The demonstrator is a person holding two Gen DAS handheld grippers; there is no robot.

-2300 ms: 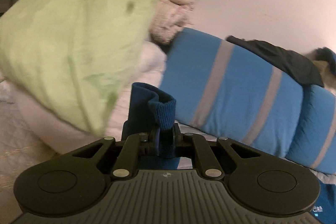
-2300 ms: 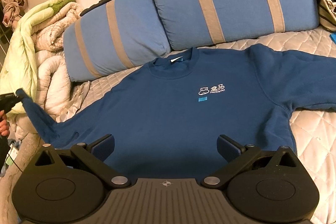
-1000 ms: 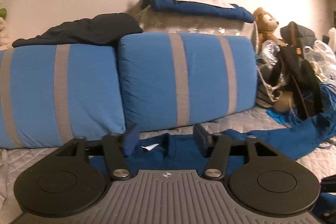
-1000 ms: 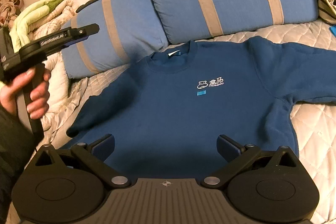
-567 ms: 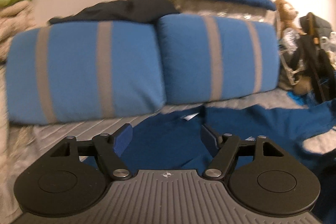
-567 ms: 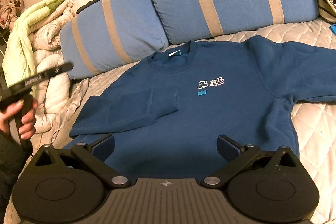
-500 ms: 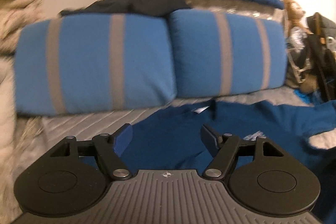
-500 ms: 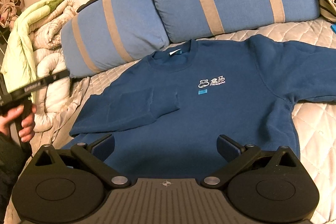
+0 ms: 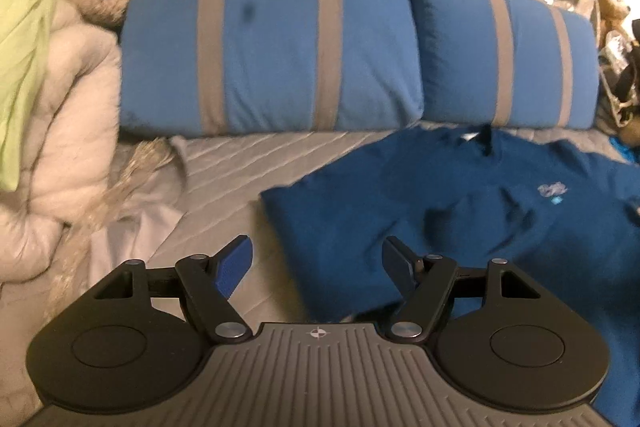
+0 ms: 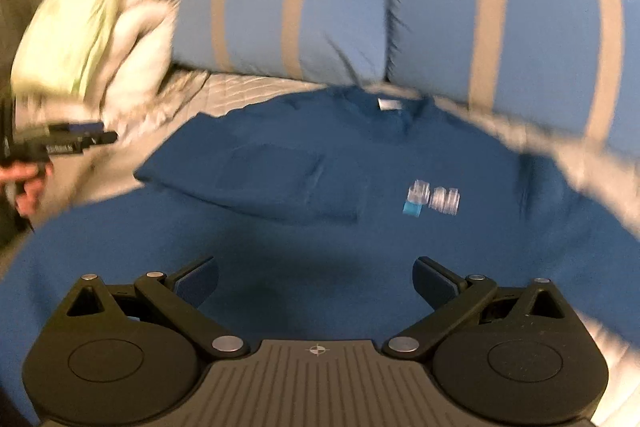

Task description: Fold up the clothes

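Sweatshirt: a dark blue sweatshirt (image 10: 360, 227) lies face up on the grey quilted bedspread (image 9: 240, 163), collar toward the far pillows, small white logo on the chest.
Sleeve: its left-side sleeve (image 10: 272, 183) is folded in across the chest.
Left gripper: the left gripper (image 9: 316, 261) hangs over the sweatshirt's left edge, jaws apart with nothing between them; a hand (image 10: 26, 183) holds its grip at the left of the right wrist view.
Right gripper: the right gripper (image 10: 316, 285) hovers above the near body of the sweatshirt, jaws spread wide and empty; this view is blurred.
Pillows: two blue pillows with grey stripes (image 9: 280, 47) stand side by side at the far edge.
Bedding: pale and green quilts (image 9: 48, 75) are piled on the left.
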